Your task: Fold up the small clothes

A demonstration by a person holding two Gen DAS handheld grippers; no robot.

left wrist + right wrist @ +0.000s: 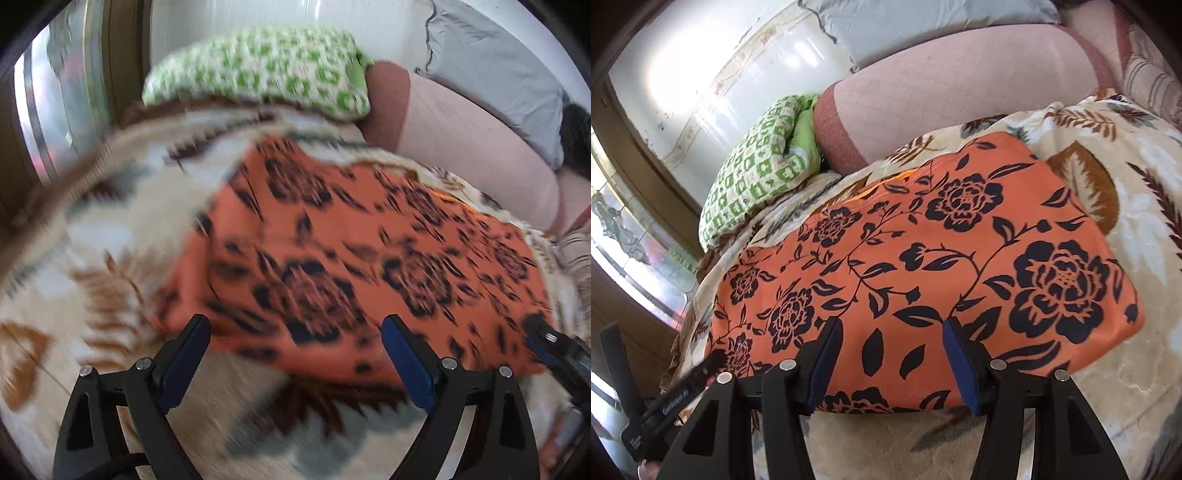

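1. Black-armed, with blue pads, the left gripper (295, 332) has its jaws spread wide and grips nothing; both tips hover at the near edge of the orange cloth (351, 251).
2. Equally bare, the right gripper (892, 332) stands about half open, its fingers straddling the same cloth's near hem. Whether the pads touch the fabric I cannot tell.
3. The cloth, orange with dark flowers, lies flat on a cream leaf-print blanket (1126, 387), running from 6 toward 12 o'clock in both views.
4. The left view is smeared by blur; the right view is sharp and shows the roses and vines clearly.
5. The left view catches the other gripper at 4 o'clock; the right view catches it at 8 o'clock.
6. Both grippers tilt downward at the bed.
7. Beyond, at 11 o'clock, a green checked pillow (753, 173); at 1 o'clock, a pink bolster (942, 92) and grey pillow (498, 66).
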